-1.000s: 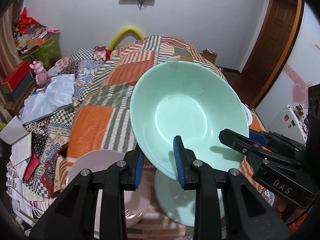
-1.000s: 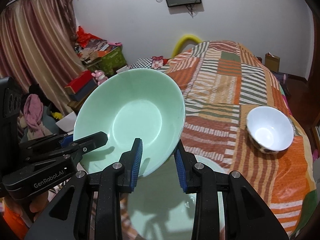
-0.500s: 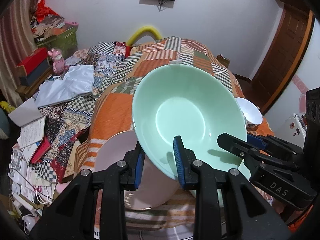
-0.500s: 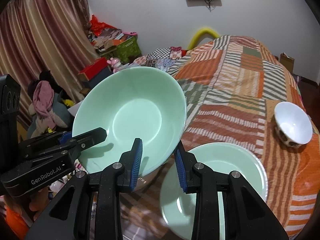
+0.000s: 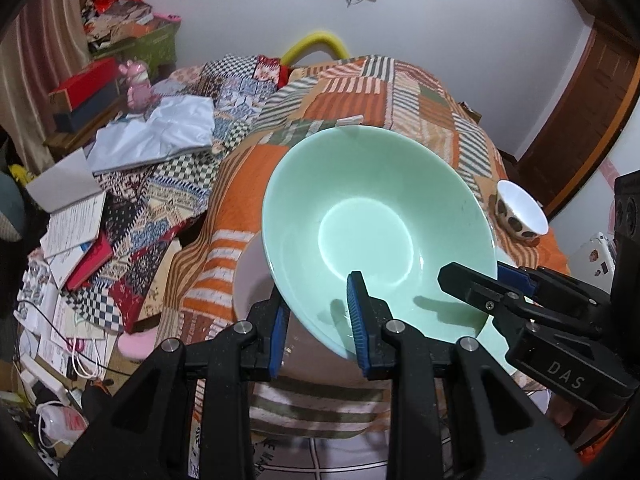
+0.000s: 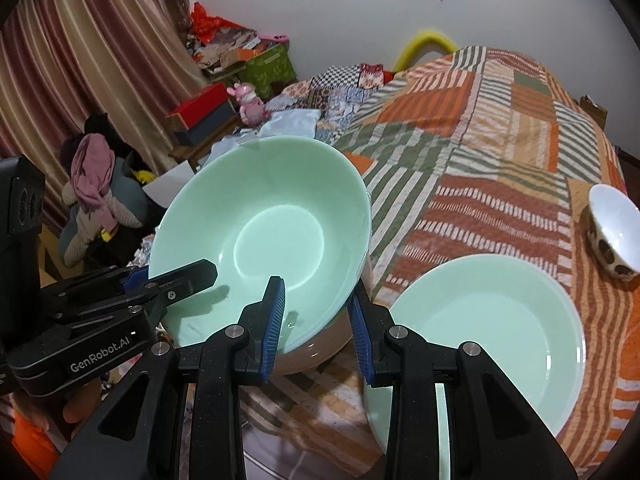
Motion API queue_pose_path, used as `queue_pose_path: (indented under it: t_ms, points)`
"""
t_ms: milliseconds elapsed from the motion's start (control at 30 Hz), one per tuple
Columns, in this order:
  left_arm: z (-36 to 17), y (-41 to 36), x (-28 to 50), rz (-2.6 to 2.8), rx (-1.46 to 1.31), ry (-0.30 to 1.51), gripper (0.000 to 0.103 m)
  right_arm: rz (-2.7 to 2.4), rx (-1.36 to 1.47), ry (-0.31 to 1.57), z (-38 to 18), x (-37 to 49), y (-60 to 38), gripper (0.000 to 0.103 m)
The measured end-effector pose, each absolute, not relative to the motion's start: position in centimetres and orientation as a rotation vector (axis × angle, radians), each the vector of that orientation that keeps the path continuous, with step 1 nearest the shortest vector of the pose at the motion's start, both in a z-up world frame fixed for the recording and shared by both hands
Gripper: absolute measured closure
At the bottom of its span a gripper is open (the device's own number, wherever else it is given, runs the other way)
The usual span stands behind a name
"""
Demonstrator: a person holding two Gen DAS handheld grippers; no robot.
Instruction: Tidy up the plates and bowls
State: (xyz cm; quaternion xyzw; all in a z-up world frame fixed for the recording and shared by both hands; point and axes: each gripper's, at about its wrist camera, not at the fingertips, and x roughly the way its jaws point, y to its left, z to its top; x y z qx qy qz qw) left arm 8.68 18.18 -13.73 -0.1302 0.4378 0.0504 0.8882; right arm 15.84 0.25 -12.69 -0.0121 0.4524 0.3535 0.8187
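Overhead, mint-green bowl (image 5: 376, 232) pinched at its rim by left claw (image 5: 318, 316) and right claw (image 6: 316, 312), above pink plate (image 5: 250, 280).

1. We've got a big mint-green bowl (image 5: 376, 216) up in the air, tilted so its open side faces us, rim clamped on both sides, hanging over the near edge of the quilt-covered table (image 6: 500, 128).
2. Under it there's a pale pink plate (image 5: 250, 276), mostly hidden, sitting at the table's near edge.
3. A mint-green plate (image 6: 492, 328) lies flat just beside the pink one, also along the near edge.
4. A small white bowl (image 6: 614, 220) with brown spots outside stands upright, a bit tilted, by the table's right edge.
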Motion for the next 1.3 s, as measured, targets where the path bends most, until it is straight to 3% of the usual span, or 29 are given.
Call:
queue_pose_path:
  t_ms: [467,1300]
  points:
    - [-17.9,19.8,8.6,0.125,-0.319,0.999,0.075,0.76,-0.058,1.074,-15.8,15.6,1.9,0.074]
    - [-19.9,20.3,9.6,0.128,-0.331,1.039,0.075,0.776,-0.092,1.084,-15.6,15.7,1.6,0.071]
